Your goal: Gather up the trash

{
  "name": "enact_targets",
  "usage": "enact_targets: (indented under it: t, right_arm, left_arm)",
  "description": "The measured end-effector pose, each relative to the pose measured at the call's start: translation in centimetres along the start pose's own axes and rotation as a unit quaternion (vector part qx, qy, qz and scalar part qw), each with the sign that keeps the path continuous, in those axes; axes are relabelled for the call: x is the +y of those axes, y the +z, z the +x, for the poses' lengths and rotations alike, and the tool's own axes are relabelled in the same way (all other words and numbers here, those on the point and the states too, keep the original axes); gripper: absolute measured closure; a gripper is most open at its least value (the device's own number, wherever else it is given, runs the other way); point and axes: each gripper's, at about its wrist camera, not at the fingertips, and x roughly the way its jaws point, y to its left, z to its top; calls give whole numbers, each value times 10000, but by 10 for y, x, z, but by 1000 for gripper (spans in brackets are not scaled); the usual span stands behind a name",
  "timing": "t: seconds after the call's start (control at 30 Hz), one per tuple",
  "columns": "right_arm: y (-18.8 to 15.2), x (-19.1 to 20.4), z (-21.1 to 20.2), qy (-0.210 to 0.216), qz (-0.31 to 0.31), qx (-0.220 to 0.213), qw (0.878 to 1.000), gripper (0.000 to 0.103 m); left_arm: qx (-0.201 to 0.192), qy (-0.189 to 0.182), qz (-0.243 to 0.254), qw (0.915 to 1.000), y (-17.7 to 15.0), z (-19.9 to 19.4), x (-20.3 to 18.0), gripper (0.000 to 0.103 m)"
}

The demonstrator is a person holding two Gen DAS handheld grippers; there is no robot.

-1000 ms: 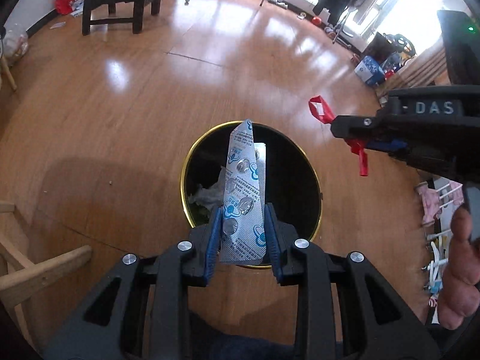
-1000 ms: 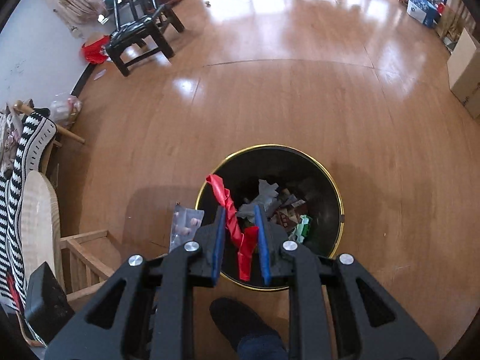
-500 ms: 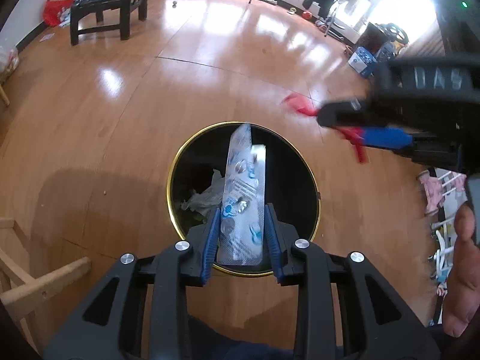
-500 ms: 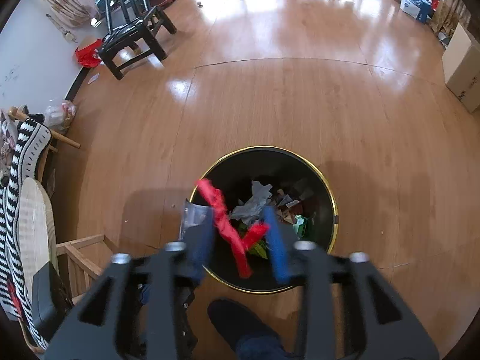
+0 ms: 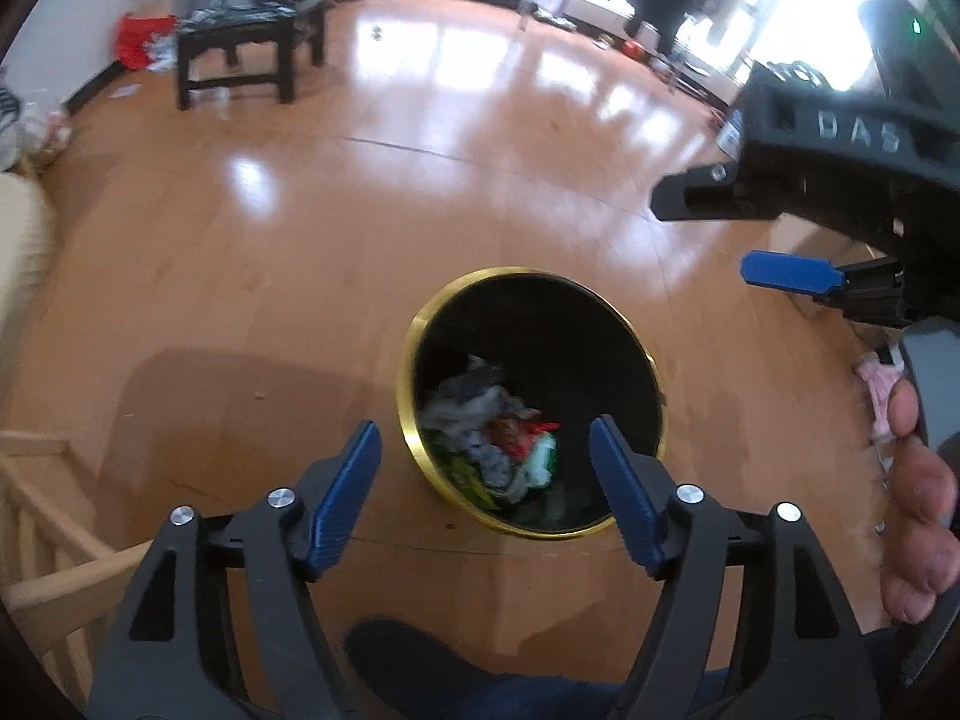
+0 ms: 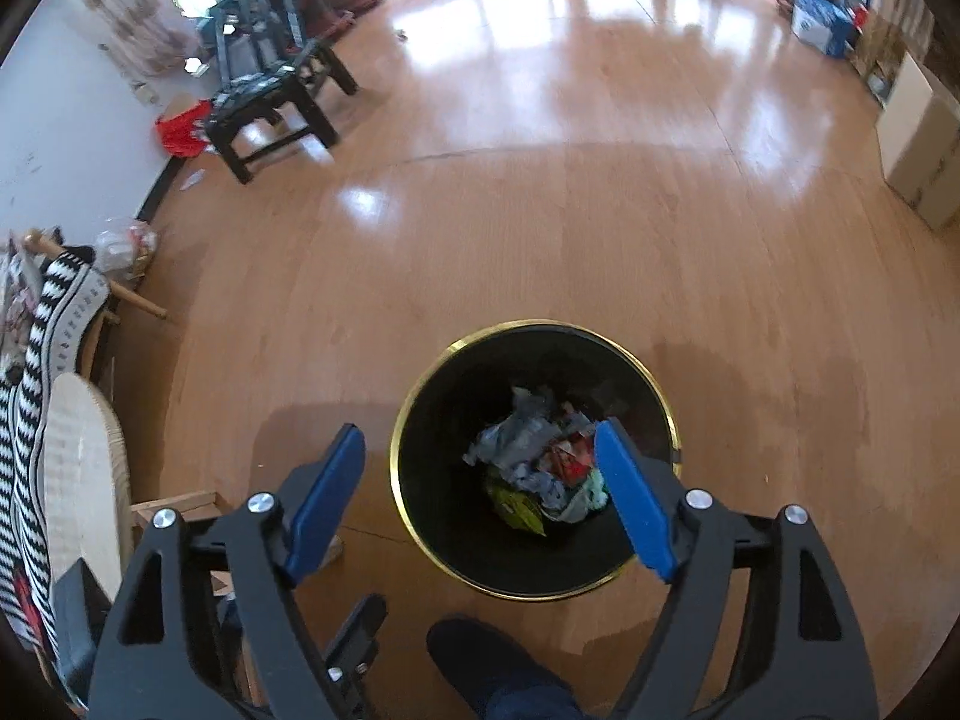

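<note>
Wood floor (image 6: 540,210), shiny. Black bin (image 6: 660,396) with gold rim on floor, below both claws. Trash (image 5: 498,444) piled inside bin: paper, wrappers. Left claw (image 5: 485,498) jaws just opened wide, nothing between. Right claw (image 6: 480,510) likewise just opened, empty.

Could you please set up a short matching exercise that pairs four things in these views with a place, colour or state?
Things:
1. bin
2. left gripper
3. chair
4. crumpled trash

Descriptions:
A. lying inside the bin
B. dark, standing far off near the wall
C. black with a gold rim
D. open, nothing between its blue pads

Pairs: 1-C, 2-D, 3-B, 4-A
</note>
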Motion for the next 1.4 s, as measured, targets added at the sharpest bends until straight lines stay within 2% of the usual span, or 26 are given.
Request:
enact_targets:
  t: [0.13,0.2,0.3,0.37,0.43,0.53,0.57,0.6,0.67,0.73,0.8,0.87,0.9,0.93,1.0,1.07,1.1,1.2,1.27,1.4]
  right_arm:
    - [-5,52,-16,240,-635,-286,9973,21]
    - [-11,82,-24,424,-964,-378,9937,21]
    - [-29,137,-39,725,-1602,-488,9832,18]
    - [-49,179,-52,1013,-2082,-527,9714,16]
    - [-72,216,-61,1267,-2550,-484,9574,15]
    - [-118,276,-78,1632,-3258,-378,9305,14]
    - [-137,297,-85,1765,-3518,-340,9186,14]
    - [-154,314,-91,1854,-3728,-338,9086,14]
    - [-187,345,-105,2048,-4137,-348,8864,14]
    - [-228,380,-121,2282,-4570,-369,8589,13]
    - [-261,407,-131,2485,-4873,-308,8366,13]
    - [-294,430,-139,2656,-5133,-219,8158,13]
    - [-312,441,-145,2733,-5282,-183,8037,13]
    - [-329,451,-150,2798,-5417,-160,7925,13]
    - [-357,465,-161,2917,-5619,-159,7739,13]
    - [-382,474,-169,3016,-5756,-154,7599,13]
    - [-392,478,-172,3074,-5812,-122,7534,12]
    - [-411,483,-178,3150,-5930,-96,7410,10]
    - [-422,485,-181,3163,-5974,-95,7368,10]
    - [-425,487,-177,3130,-5966,-73,7389,10]
  left_arm:
    - [-382,435,-313,9978,-7,-61,38,27]
    - [-567,764,-448,9945,-13,-94,58,25]
    - [-843,1480,-795,9822,-37,-157,102,22]
    - [-967,1866,-1059,9719,-58,-195,128,21]
    - [-1048,2371,-1296,9571,-82,-230,151,18]
    - [-1196,3110,-1819,9251,-127,-292,191,17]
    - [-1259,3225,-1966,9173,-140,-305,198,17]
    - [-1355,3360,-2233,9049,-162,-327,211,17]
    - [-1417,3506,-2655,8869,-195,-354,228,16]
    - [-1437,3630,-3016,8698,-228,-377,243,16]
    - [-1477,3853,-3348,8471,-264,-400,253,16]
    - [-1562,4006,-3559,8297,-290,-420,255,16]
    - [-1639,4097,-3755,8150,-310,-433,256,16]
    - [-1688,4133,-3891,8058,-322,-440,258,16]
    - [-1773,4176,-4200,7860,-350,-455,261,16]
    - [-1818,4199,-4379,7739,-369,-466,264,16]
    - [-1825,4297,-4452,7641,-378,-472,265,16]
    - [-1802,4467,-4494,7524,-397,-484,272,16]
    - [-1799,4449,-4517,7521,-404,-484,271,16]
    - [-1760,4425,-4490,7561,-409,-484,277,15]
